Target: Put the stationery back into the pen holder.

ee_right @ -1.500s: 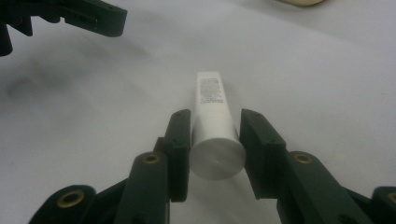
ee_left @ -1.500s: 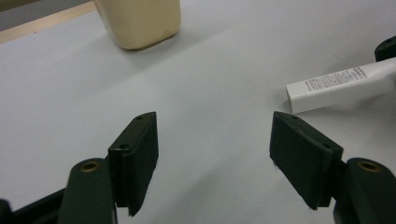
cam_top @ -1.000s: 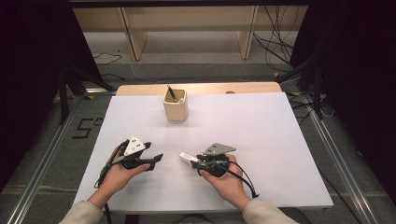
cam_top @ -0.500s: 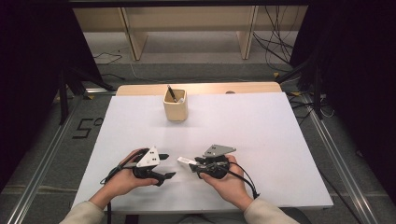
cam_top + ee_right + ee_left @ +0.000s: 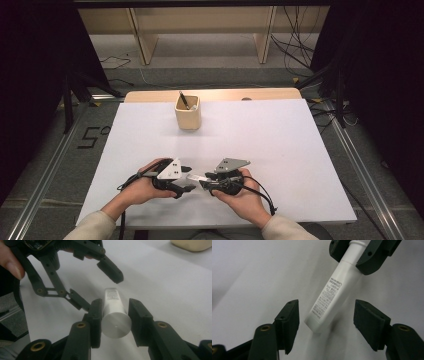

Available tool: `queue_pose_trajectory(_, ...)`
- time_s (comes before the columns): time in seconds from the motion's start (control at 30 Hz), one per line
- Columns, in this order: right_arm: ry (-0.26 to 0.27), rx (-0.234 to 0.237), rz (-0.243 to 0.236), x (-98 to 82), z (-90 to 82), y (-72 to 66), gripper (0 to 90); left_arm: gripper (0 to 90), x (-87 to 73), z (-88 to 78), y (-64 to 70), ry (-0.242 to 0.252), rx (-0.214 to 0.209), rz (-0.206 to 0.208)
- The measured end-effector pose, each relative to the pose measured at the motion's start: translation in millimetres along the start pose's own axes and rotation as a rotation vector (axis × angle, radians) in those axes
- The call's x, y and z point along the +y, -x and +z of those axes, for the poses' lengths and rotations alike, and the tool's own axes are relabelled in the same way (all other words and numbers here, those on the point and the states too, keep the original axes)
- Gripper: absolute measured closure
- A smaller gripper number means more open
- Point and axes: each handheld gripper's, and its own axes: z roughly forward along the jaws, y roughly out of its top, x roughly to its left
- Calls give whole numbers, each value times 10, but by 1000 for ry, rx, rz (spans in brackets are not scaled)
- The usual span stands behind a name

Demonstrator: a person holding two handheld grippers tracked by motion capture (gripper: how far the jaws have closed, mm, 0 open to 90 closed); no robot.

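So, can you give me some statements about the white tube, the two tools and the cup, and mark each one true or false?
1. The right tool is shut on the white tube. True.
2. The left tool already squeezes the tube. False: its jaws have just been closing, but they stand apart on both sides of the tube's free end without touching it.
3. The tube stands upright in the beige cup. False: it is held low over the white table, far from the cup.
4. A dark pen leans inside the cup. True.
5. The tube carries small printed text on its side. True.
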Motion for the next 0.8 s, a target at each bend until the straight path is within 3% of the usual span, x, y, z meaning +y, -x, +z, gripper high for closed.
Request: queue_pose_trajectory(0.8, 2, 22, -17, 10, 20, -52, 656, 517, 36, 85, -24, -24, -78, 35)
